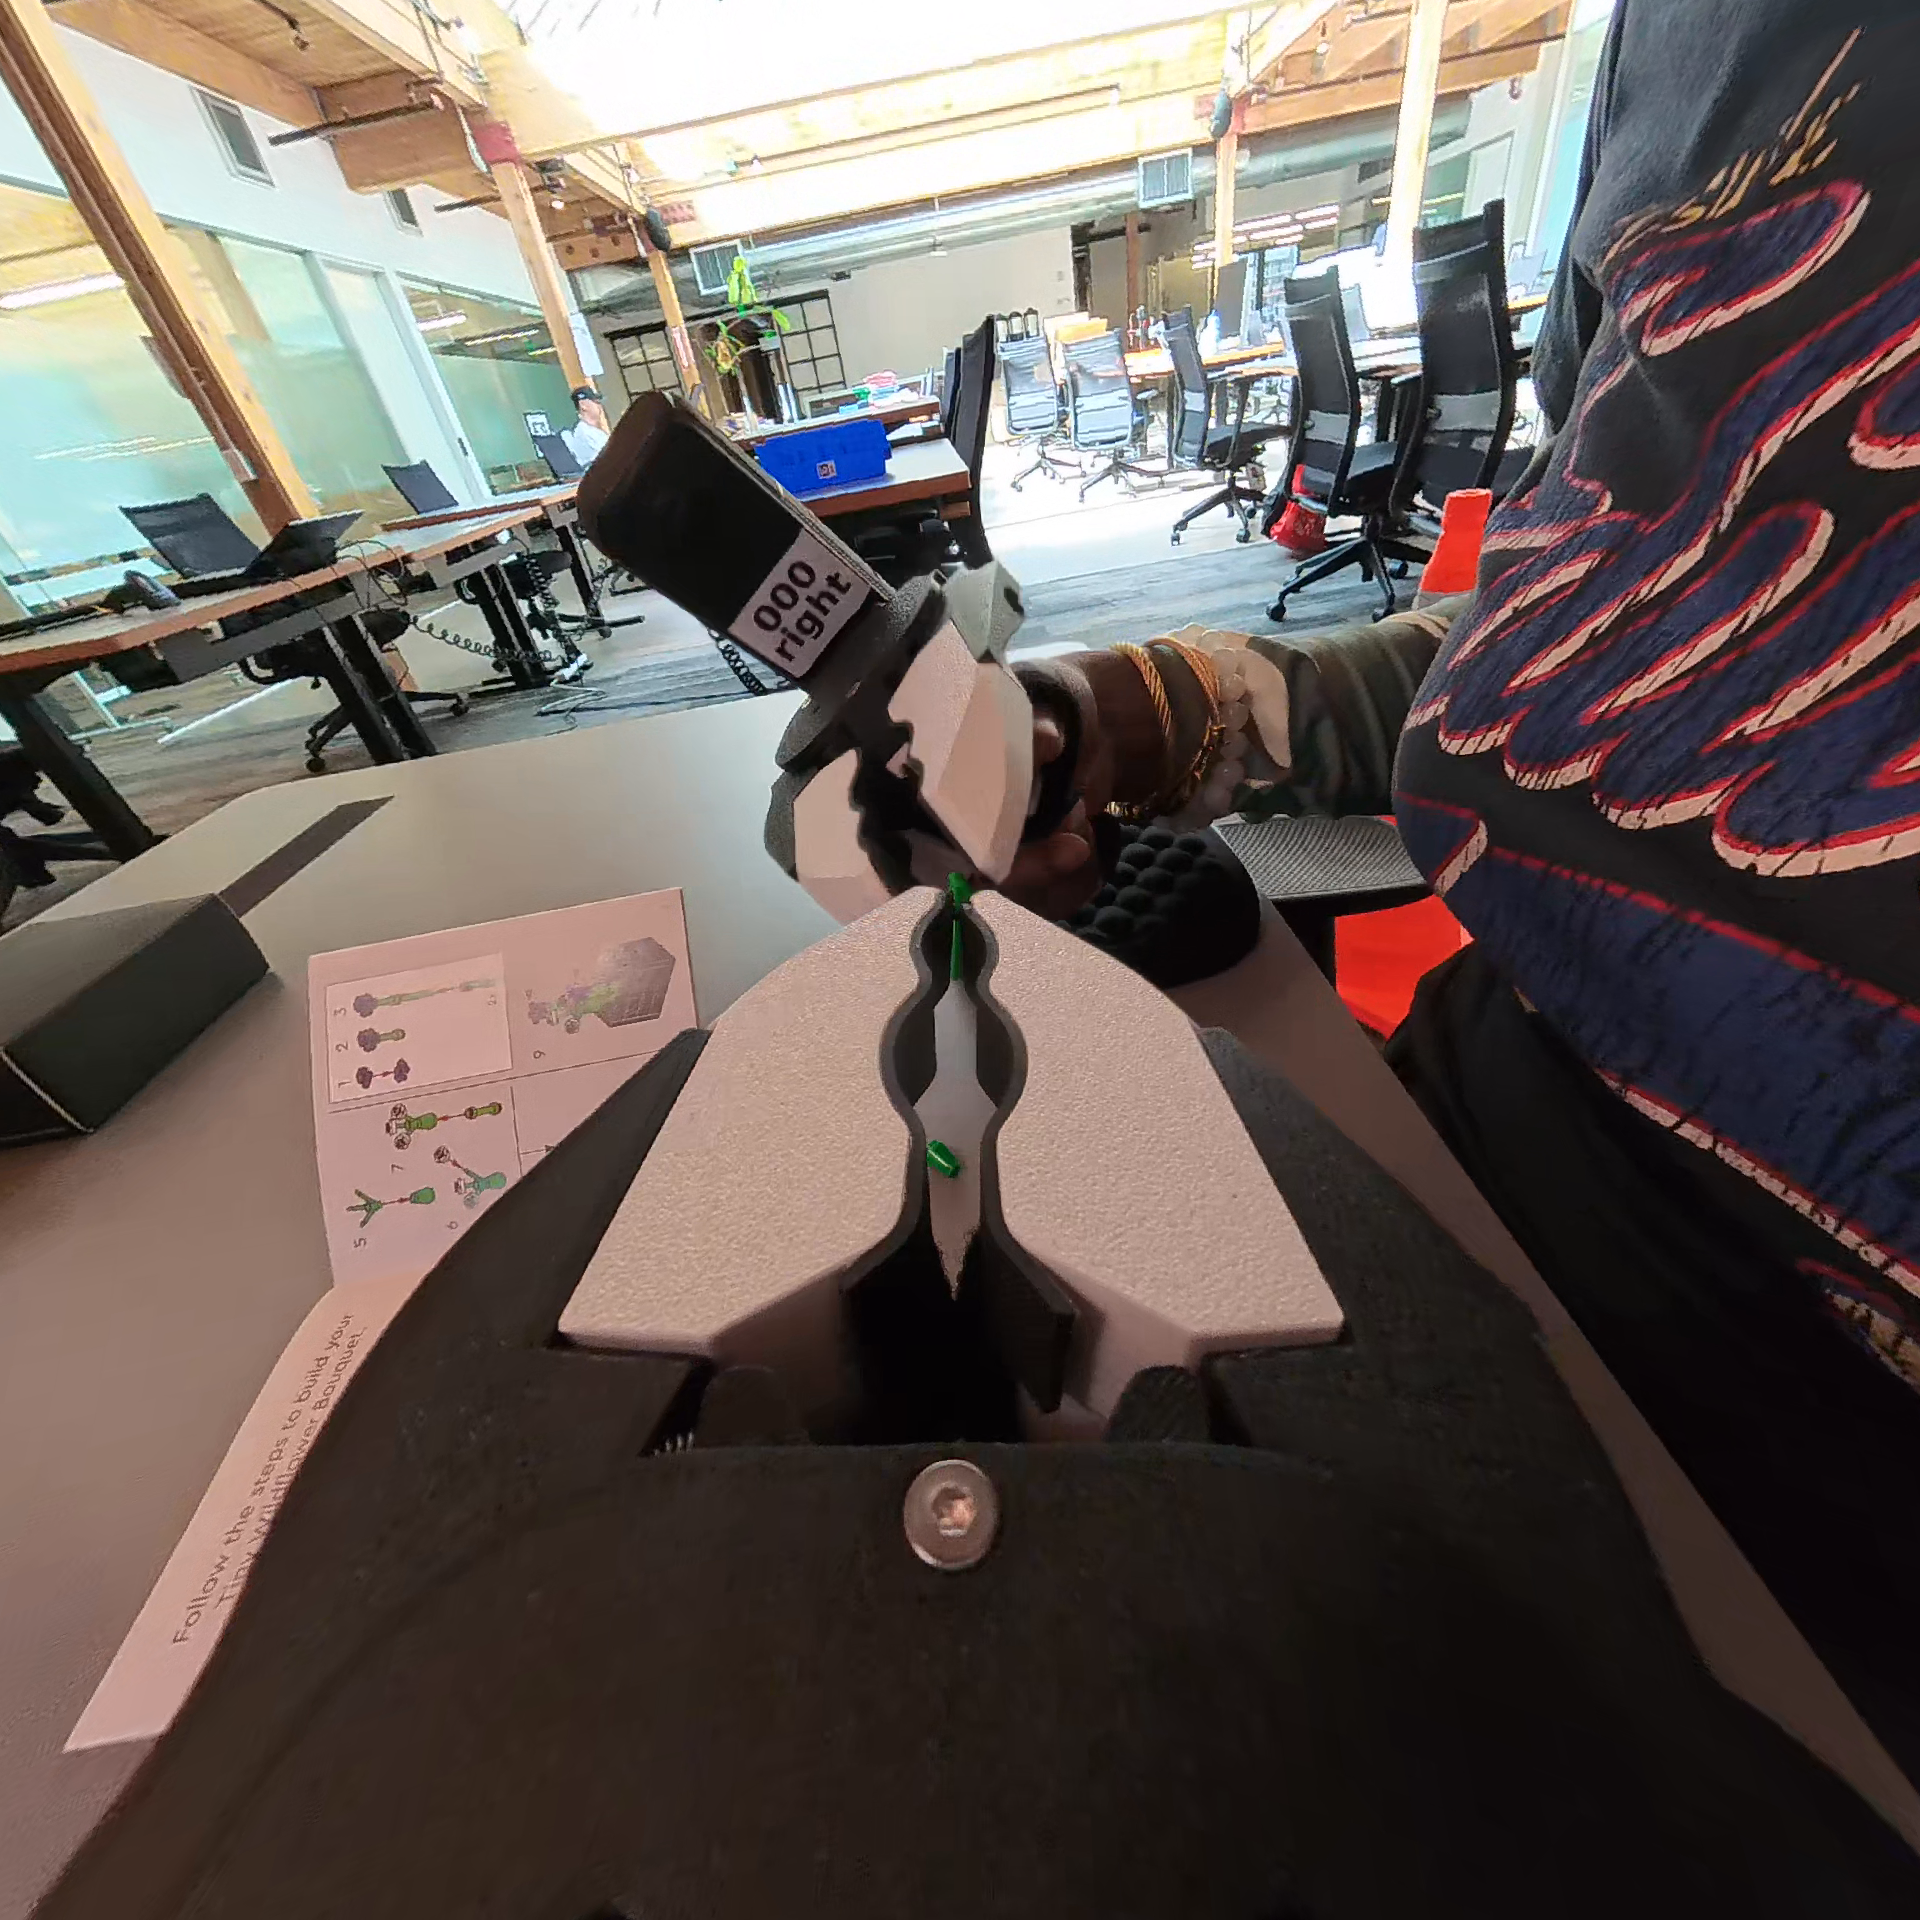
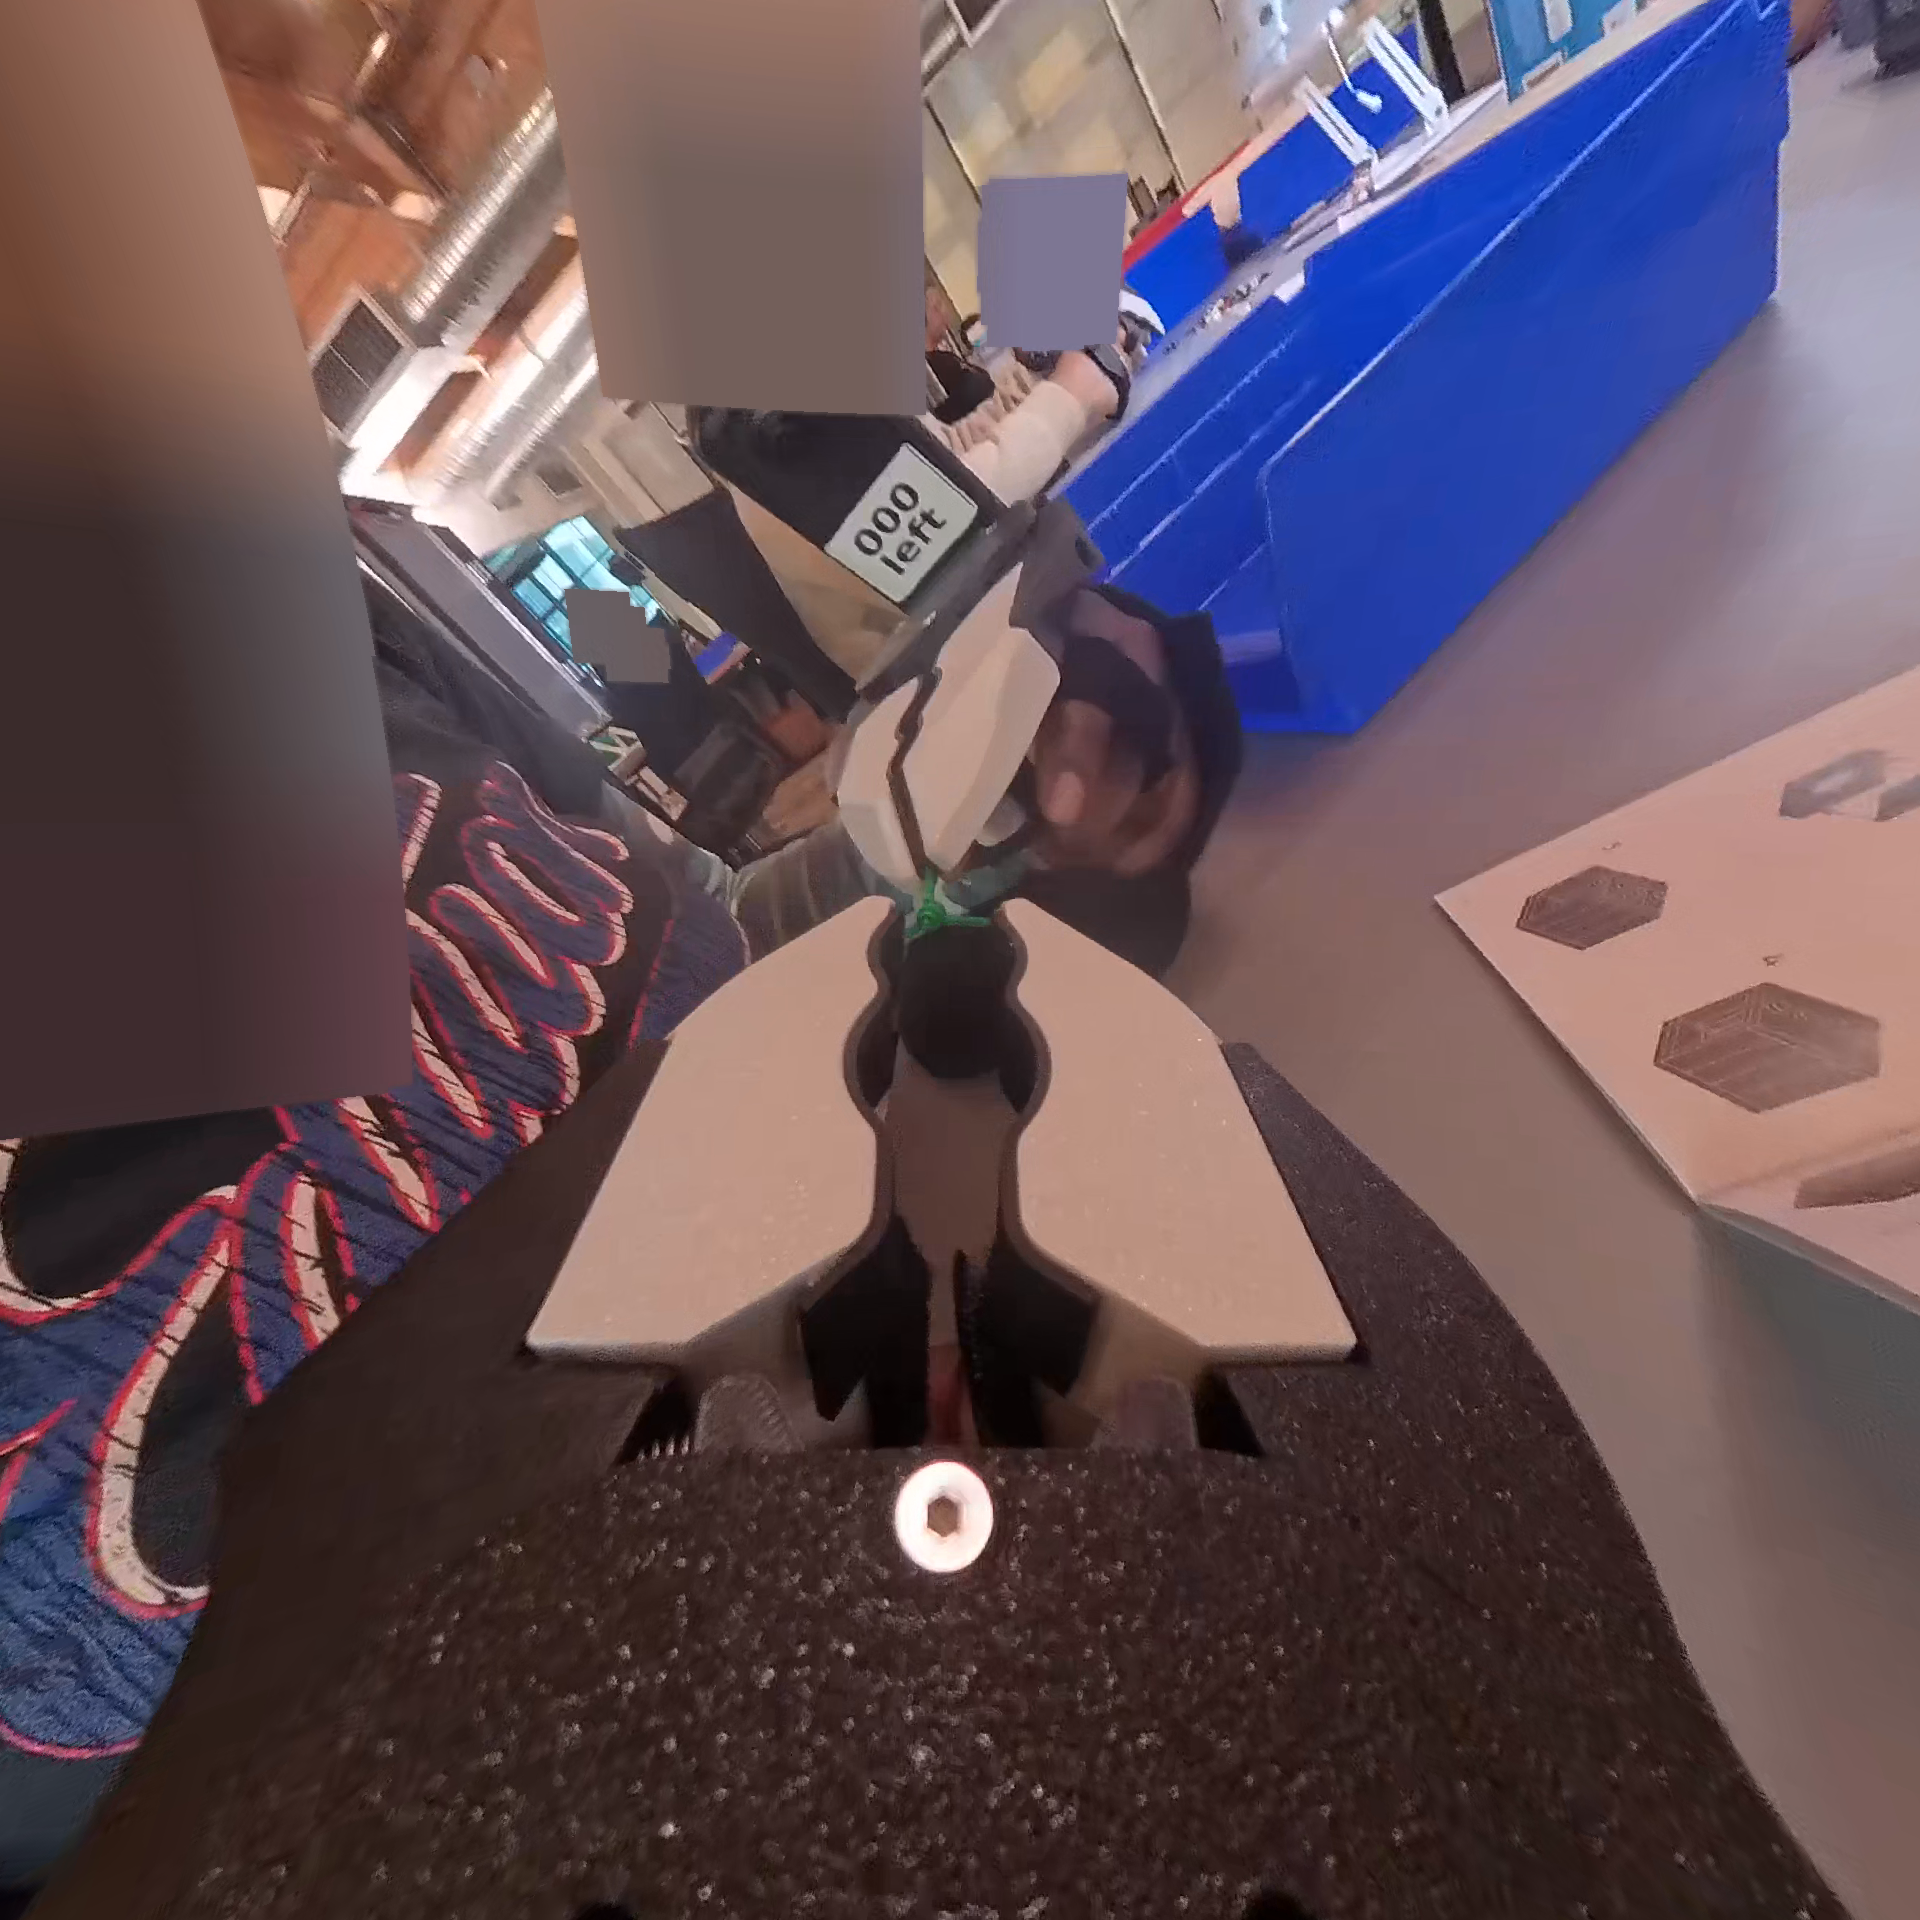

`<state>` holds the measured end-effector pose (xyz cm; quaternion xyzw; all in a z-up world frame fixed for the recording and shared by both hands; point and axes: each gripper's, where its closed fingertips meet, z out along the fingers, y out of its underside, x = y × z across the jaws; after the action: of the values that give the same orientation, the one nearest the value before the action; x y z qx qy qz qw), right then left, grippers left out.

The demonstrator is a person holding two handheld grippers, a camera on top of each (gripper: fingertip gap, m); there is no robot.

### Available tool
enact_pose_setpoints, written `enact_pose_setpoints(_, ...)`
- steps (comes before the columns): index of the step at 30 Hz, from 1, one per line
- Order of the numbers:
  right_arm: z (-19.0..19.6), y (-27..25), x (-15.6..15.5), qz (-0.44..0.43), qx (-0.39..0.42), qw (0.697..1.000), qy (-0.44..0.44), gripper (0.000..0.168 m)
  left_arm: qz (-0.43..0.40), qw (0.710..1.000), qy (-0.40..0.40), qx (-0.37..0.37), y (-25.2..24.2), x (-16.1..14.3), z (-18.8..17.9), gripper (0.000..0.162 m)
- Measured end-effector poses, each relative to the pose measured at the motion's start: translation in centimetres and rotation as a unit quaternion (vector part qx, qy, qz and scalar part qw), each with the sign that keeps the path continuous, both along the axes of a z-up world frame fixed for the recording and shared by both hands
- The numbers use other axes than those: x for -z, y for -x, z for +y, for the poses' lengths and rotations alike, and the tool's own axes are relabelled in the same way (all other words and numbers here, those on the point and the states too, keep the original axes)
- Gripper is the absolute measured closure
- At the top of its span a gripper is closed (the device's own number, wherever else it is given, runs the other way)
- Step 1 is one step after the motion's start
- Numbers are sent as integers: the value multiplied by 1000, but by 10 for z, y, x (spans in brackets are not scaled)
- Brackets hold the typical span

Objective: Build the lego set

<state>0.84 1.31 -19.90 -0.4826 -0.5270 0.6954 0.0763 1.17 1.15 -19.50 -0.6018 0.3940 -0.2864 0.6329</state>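
A thin green lego stem piece sits pinched at the very tips of the left gripper, raised above the grey table. The right gripper meets it tip to tip, pressed together on a small green piece — whether that is a second part or the same stem's other end, I cannot tell. A loose green bit shows lower in the gap between the left fingers. The step in hand looks like joining two stem parts in mid-air. Next calls for lining them up end to end and pushing gently — such slim parts could slip. The instruction sheet lies open alongside.
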Motion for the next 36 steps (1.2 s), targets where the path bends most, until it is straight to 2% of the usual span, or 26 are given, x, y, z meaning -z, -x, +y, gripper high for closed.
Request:
enact_pose_setpoints(8, 1, 1, 3, 0, 8, 1000, -1, 168, 0, 999, 5, -32, 6, 3, 7, 160)
enact_pose_setpoints(13, 2, 1, 4, 1, 11, 1000, 10, 168, 2, 999, 8, -32, 6, 4, 7, 160)
enact_pose_setpoints(19, 5, 1, 3, -2, 17, 1000, 10, 158, 3, 1000, 11, -23, 4, 4, 5, 160)
enact_pose_setpoints(33, 6, 2, 7, -10, 29, 1000, -5, 164, 10, 999, 19, -32, 4, 8, 8, 160)
enact_pose_setpoints(36, 8, 3, 7, -10, 34, 999, 0, 164, 13, 999, 16, -44, 5, 8, 11, 151)
